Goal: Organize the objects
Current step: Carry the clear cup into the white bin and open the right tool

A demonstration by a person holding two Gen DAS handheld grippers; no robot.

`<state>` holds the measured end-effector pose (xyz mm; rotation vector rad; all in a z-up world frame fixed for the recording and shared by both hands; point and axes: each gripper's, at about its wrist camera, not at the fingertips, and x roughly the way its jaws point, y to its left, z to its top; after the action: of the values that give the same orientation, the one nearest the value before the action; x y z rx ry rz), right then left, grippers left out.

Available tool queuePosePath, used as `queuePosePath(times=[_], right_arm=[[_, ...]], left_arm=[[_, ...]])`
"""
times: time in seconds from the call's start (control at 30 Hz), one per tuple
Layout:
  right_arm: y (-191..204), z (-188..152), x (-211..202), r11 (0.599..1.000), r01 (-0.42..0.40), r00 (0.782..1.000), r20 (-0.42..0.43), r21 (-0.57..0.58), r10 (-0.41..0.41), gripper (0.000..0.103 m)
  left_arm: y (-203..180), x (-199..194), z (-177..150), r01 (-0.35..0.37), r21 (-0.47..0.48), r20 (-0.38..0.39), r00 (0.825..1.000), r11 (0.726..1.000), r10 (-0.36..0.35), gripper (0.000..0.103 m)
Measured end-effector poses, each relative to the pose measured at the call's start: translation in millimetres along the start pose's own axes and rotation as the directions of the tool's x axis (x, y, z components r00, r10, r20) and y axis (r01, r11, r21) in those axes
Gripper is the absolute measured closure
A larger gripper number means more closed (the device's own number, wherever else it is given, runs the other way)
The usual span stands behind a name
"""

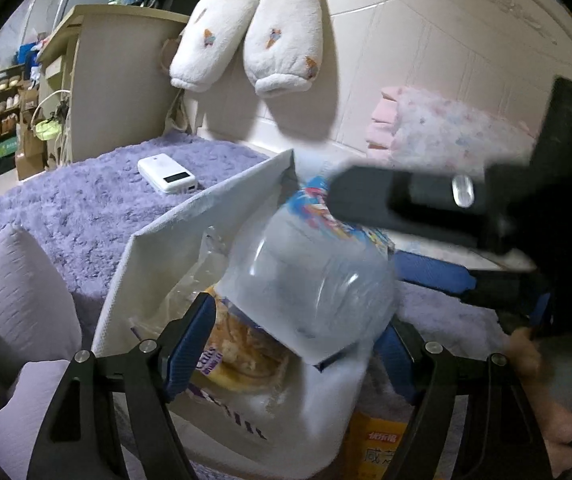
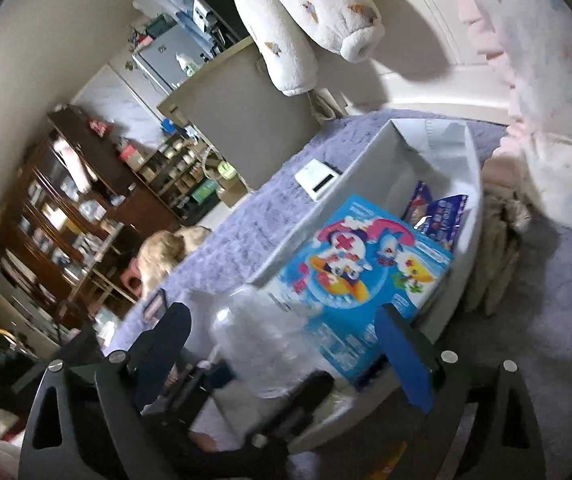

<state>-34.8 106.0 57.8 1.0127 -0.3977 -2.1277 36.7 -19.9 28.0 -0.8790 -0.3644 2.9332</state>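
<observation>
A white fabric box (image 1: pixel 125 280) stands on the purple blanket. A soft pack (image 1: pixel 310 280) with clear wrap and a blue cartoon print (image 2: pixel 366 264) lies tilted across the box's near end, on top of a bread packet (image 1: pixel 241 348). My left gripper (image 1: pixel 292 354) is low at the box's near wall, blue pads wide apart on either side of the pack's lower corner, not pressing it. My right gripper (image 2: pixel 286 344) is wide open just behind the pack; from the left wrist it shows as dark blurred fingers (image 1: pixel 406 200) at the pack's top right.
A white power bank (image 1: pixel 167 178) lies on the blanket beyond the box. A yellow carton (image 1: pixel 378 444) sits against the box's near side. A grey cushion (image 1: pixel 21 300) is at the left, a pink fleece bundle (image 1: pixel 446 136) by the wall. More snack packets (image 2: pixel 442 212) lie deeper in the box.
</observation>
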Motion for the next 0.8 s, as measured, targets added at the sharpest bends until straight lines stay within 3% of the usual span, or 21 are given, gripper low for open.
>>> queuePosePath(times=[0.13,0.8], right_arm=[[-5,-10,-1,0.995,0.097,0.995,-0.001,-0.022,-0.097,0.009],[0,-18,0,0.981,0.178,0.984,-0.018,-0.08,-0.18,0.009]], left_arm=[[7,6,2,-0.023,-0.022,-0.03,0.999,0.999,0.023,0.027],[14,9,5,-0.051,-0.029,-0.056,0.997,0.998,0.05,0.028]])
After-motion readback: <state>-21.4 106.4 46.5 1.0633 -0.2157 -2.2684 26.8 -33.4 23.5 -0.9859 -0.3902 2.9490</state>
